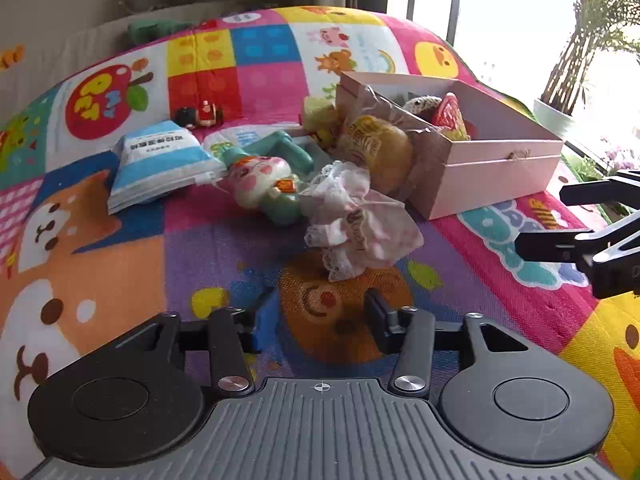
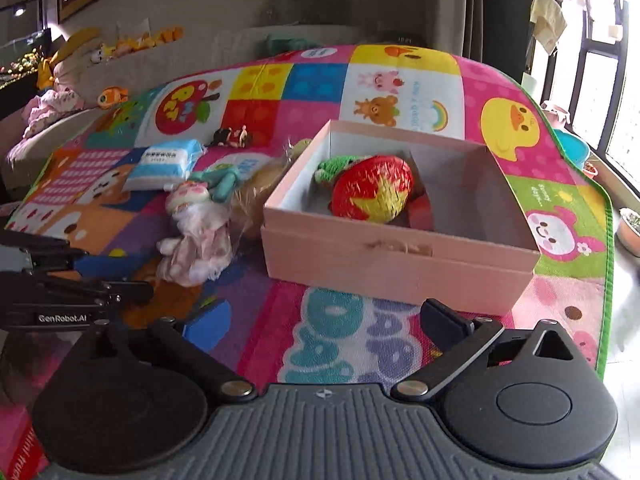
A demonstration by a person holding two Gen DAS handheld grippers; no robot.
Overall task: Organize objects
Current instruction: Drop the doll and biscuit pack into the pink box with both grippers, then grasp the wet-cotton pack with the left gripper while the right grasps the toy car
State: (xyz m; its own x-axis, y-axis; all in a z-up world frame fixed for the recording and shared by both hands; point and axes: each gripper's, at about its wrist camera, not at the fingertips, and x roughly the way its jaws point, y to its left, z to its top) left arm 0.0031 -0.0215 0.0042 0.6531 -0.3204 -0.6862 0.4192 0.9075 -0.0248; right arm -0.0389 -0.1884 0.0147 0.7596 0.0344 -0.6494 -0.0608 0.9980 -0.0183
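A pink open box (image 2: 400,260) stands on the colourful play mat (image 2: 332,340); it also shows in the left wrist view (image 1: 492,176). Inside lie a red strawberry toy (image 2: 372,188) and a green crochet toy (image 2: 332,168). Left of the box lie a wrapped yellow bun (image 1: 380,152), a frilly pink cloth doll (image 1: 356,220), a green-and-white figure toy (image 1: 268,184), a blue tissue pack (image 1: 160,164) and small toy cars (image 1: 200,116). My left gripper (image 1: 316,316) is open and empty, short of the doll. My right gripper (image 2: 324,320) is open and empty, before the box.
The right gripper's fingers (image 1: 580,224) reach in at the right of the left wrist view. A grey sofa with plush toys (image 2: 120,48) stands behind the mat. Potted plants (image 1: 580,60) and a window are at the right, past the mat's green edge (image 2: 604,280).
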